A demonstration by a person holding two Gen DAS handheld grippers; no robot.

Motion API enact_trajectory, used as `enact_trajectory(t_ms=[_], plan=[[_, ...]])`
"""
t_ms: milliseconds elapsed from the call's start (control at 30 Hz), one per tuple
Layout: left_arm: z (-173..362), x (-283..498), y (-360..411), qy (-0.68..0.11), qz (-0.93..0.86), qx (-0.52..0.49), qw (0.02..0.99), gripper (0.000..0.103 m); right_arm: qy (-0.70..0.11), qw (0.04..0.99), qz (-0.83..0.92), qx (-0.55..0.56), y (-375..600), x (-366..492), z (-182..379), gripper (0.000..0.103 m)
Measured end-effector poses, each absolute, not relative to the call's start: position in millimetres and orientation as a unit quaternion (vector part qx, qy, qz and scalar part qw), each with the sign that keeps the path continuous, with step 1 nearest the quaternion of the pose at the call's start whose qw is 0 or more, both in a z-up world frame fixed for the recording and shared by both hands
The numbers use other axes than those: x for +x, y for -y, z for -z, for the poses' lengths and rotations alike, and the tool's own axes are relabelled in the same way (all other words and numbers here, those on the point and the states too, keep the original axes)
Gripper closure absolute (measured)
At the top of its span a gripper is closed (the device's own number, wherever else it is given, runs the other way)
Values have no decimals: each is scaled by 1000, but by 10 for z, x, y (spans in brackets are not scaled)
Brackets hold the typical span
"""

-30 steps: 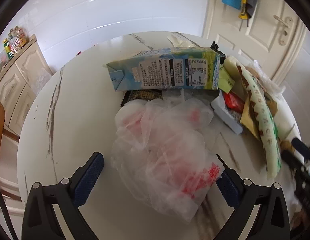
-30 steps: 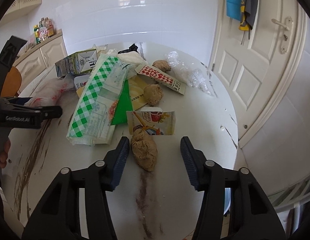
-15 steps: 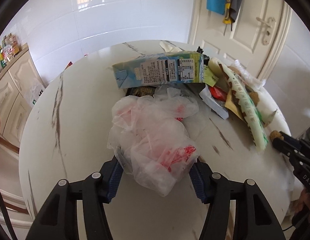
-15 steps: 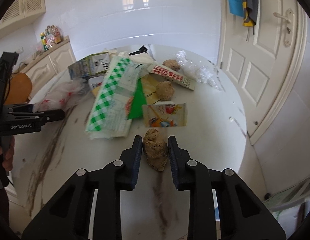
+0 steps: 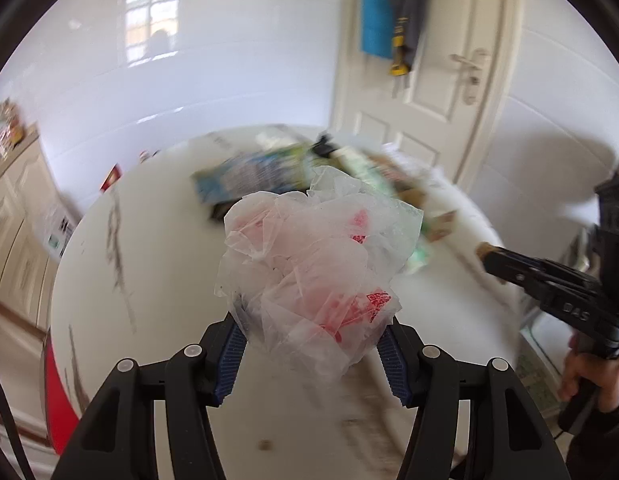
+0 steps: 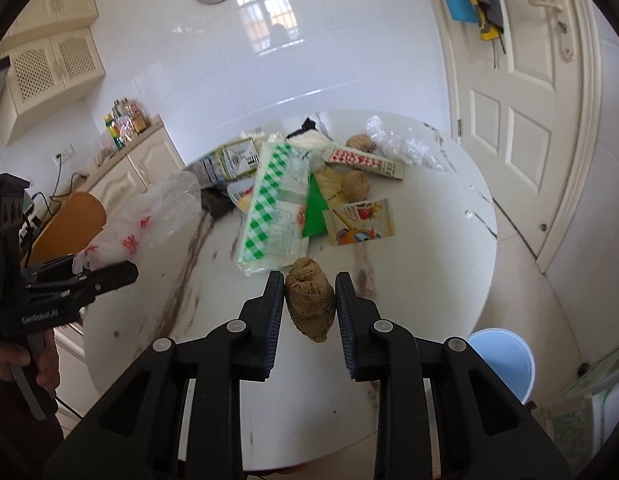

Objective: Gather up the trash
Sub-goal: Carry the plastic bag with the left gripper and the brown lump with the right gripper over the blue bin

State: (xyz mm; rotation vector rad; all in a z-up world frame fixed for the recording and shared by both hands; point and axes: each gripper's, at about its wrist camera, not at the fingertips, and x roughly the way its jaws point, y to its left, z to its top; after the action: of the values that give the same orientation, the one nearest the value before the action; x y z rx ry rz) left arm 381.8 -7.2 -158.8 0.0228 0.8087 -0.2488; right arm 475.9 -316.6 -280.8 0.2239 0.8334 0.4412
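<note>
The left gripper (image 5: 312,350) is clamping a crumpled clear plastic bag (image 5: 321,264) w/ red print between its blue pads, and the bag is bulging up and out above the jaws, clear of the round white table (image 5: 149,280). In the right wrist view the same bag (image 6: 149,216) is showing at the left, pinched at the tip of the left gripper (image 6: 109,276), w/ a hand (image 6: 25,364) gripping the handle below.

The right gripper (image 6: 309,300) is squeezing a brown lump (image 6: 310,304) from both sides; the lump is sitting upright between the pads, off the tabletop, just near of the trash pile. From the left wrist view the right gripper (image 5: 487,258) is reaching in from the right w/ a brown bit at its tip, a hand (image 5: 589,376) holding it.

The rest of the trash is lying mid-table and toward the far side: a green-checked wrapper (image 6: 275,204), a green triangular piece (image 6: 315,216) beside it, a fruit-print packet (image 6: 361,222) to the right, a red-checked box (image 6: 365,160) farther back, a milk carton (image 6: 225,162) at far left, 2 more brown lumps (image 6: 355,185) and a clear crinkled wrapper (image 6: 401,146) at far right. The left wrist view is blurring most of this.

A light blue bin (image 6: 505,360) is standing on the floor, off the table's near-right edge. A white door (image 6: 521,100) is at the right.
</note>
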Motion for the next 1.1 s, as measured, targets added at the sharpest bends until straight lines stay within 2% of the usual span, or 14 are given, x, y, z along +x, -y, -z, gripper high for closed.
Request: enact_trajectory(t_ms=[267,433,600,800,900,933,1000,1100], plan=[[1262,3711,988,-363,210,59,906,47,-363,903,-178,147,3721,4566,2610,79],[1237,3864,1761,-356,268,98,890,47,-363,908,-121,172,4353,4514,2743,78],[1458,4245,2524,-370,293,137,871,47,-389,897,-74,196,4931,4677,3167,78],[1973,4844,3241,-420,287,173,843,47,-415,884,-53,210,5376,4977,3632,76],[2169,5040,3517,-434,287,187,833,46,-425,878,-42,217,5544,5064,3798,66],[2232,5117,3593,-437,287,190,831,46,-428,877,-39,217,5582,5054,3850,57],[2318,5242,3711,-440,281,200,829,44,-431,875,-32,219,5677,5083,3931,46],[2401,5381,3834,-441,279,202,829,42,-431,873,-24,226,5791,5046,4008,43]])
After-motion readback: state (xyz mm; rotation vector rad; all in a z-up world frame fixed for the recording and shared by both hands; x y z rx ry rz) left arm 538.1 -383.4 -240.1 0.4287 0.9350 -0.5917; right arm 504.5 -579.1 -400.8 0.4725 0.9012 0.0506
